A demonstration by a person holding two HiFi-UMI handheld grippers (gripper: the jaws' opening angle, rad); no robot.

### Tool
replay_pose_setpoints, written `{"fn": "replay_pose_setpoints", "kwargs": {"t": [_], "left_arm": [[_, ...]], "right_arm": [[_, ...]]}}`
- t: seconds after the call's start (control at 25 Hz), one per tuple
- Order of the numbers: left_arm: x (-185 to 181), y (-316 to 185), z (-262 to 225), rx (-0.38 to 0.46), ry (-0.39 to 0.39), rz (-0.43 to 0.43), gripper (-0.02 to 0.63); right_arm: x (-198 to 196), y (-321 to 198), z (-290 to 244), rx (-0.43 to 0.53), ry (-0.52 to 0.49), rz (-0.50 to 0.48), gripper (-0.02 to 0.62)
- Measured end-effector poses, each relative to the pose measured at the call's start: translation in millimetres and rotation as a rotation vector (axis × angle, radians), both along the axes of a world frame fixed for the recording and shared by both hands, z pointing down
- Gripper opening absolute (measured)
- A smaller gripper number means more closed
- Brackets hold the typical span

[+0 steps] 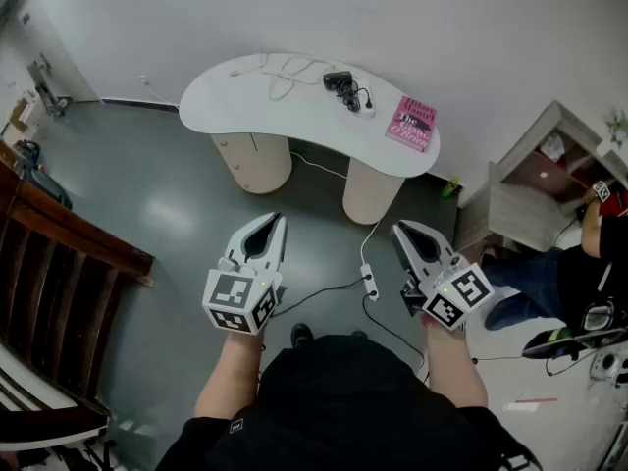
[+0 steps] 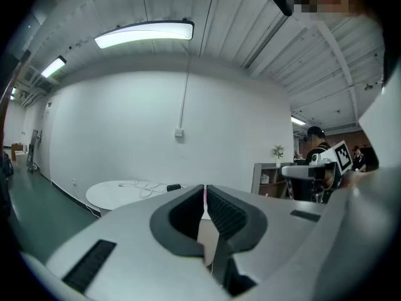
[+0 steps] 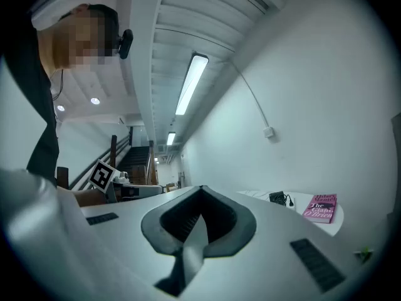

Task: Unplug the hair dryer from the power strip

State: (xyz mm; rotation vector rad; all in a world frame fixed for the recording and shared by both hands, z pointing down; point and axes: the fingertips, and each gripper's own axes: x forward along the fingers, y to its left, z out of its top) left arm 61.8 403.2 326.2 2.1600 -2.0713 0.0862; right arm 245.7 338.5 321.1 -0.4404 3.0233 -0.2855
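Both tools are clenched on nothing: the left gripper and the right gripper each show jaws pressed together with no object between them. The black hair dryer lies well ahead of both on the white table, closer to the right gripper's line. A white power strip lies on the floor between the two tools. Which cord runs where is unclear, so the likely slip is pulling the wrong plug, or tugging a cable and dragging the dryer off the table.
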Motion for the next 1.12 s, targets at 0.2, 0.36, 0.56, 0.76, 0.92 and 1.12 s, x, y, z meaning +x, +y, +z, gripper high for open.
{"fn": "replay_pose_setpoints", "kwargs": {"t": [0.2,0.36,0.56,0.76,0.92,1.12], "left_arm": [[-0.3,3.5,1.3,0.001,-0.002,0.001,0.025],[-2.7,4.8,4.8,-0.006,0.005,0.008,0.025],[-5.5,3.6,10.0,-0.011,0.013,0.023,0.025],[-20.0,8.6,13.8,-0.013,0.022,0.022,0.025],[-40.8,17.2,13.9,-0.009,0.025,0.019,0.025],[-77.2,36.9,18.2,-0.008,0.025,-0.002,0.025]], "right_arm": [[-0.1,5.1,3.2,-0.010,-0.003,-0.001,0.033],[-1.3,8.1,7.4,-0.026,-0.001,0.005,0.033],[-6.3,11.3,11.7,-0.042,-0.002,0.000,0.034],[-32.3,32.9,16.4,-0.046,0.016,-0.087,0.034],[-54.0,37.1,22.0,-0.072,0.016,-0.084,0.035],[-86.2,42.5,23.8,-0.080,0.013,-0.079,0.035]]}}
